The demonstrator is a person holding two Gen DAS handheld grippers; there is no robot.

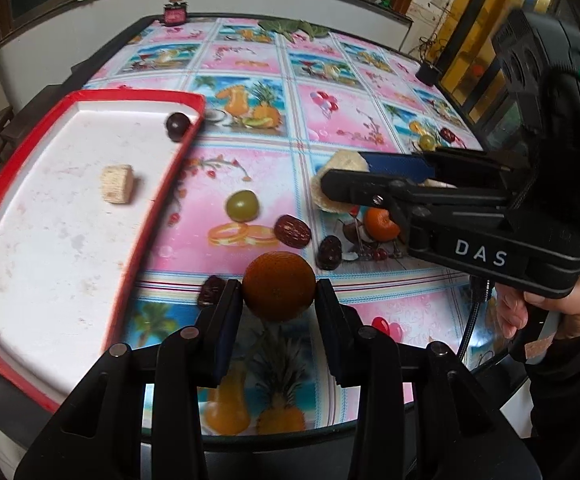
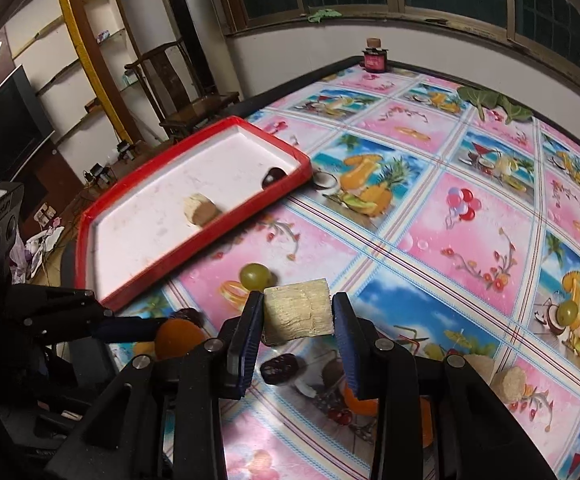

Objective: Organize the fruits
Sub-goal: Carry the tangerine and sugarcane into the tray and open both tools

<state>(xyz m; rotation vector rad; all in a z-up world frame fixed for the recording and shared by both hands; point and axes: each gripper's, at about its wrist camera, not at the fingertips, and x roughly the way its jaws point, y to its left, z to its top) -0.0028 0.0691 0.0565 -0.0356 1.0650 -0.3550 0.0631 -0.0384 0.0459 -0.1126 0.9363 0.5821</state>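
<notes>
We found the left gripper [image 1: 278,288] clamped on an orange [image 1: 279,286] and the right gripper [image 2: 296,312] clamped on a pale fibrous chunk [image 2: 297,311]. Both loads hung clear of the bench [image 1: 330,92]. We judged each should cross the red tray [image 1: 138,200] rim before the fingers part.

A shallow red-rimmed white tray [image 1: 90,216] lies on the fruit-print tablecloth [image 1: 330,92] at nine o'clock. In it, a dark round fruit [image 1: 177,125] sits at one o'clock and a pale cut cane block [image 1: 117,184] near centre. A round green grape [image 1: 242,205] lies just beside the tray at three o'clock.
</notes>
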